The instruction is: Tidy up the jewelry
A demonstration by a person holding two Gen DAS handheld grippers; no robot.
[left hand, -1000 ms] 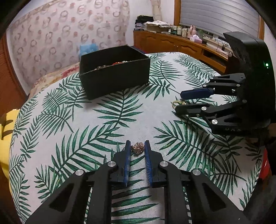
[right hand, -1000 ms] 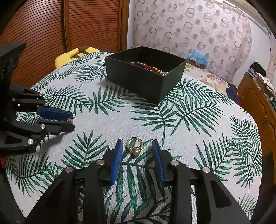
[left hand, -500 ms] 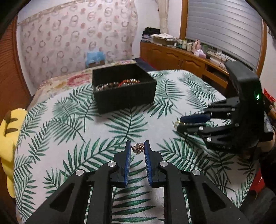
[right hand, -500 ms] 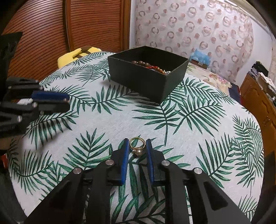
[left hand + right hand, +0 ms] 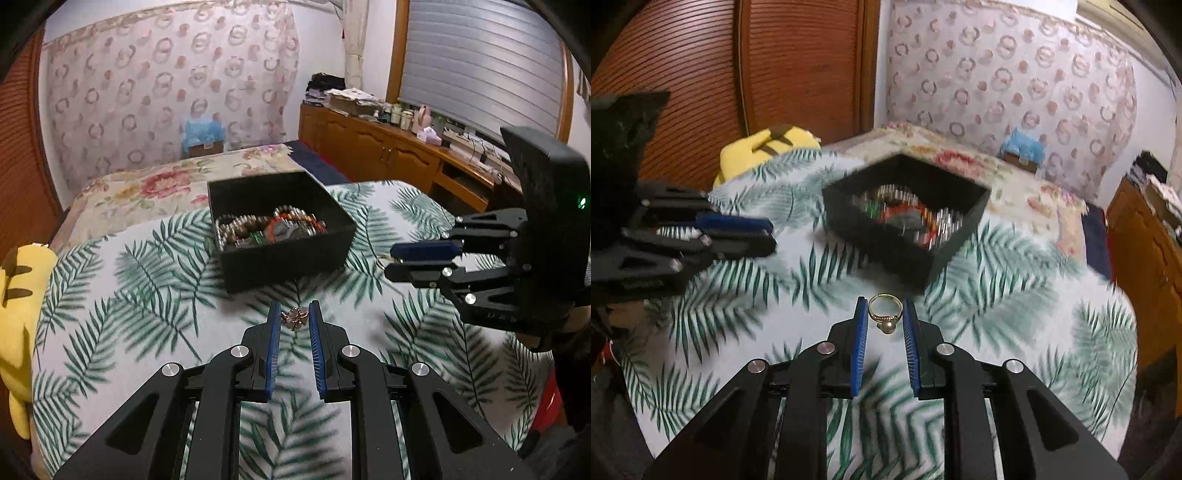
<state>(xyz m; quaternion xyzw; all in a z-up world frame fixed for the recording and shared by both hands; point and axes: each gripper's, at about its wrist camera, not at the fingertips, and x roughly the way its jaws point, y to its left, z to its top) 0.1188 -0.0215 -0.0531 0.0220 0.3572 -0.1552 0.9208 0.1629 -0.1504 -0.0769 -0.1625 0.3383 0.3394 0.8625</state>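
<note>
Two pieces in transit toward an open black box [image 5: 280, 236] that stands near the far edge of the palm-print tablecloth [image 5: 122, 295] and already holds several beaded bracelets [image 5: 269, 227]; judged from this, sorting is partly done, with two items left to deposit. The left gripper [image 5: 293, 319] is closed to a narrow gap on a small flower-shaped ornament [image 5: 294, 318], held at the blue pad tips above the cloth and aimed at the box's near wall. The right gripper [image 5: 885, 317], equally narrowed, pinches a gold ring with a pearl [image 5: 884, 314], band upright, pearl toward the camera. Both are raised off the cloth, converging on the box from either side.
</note>
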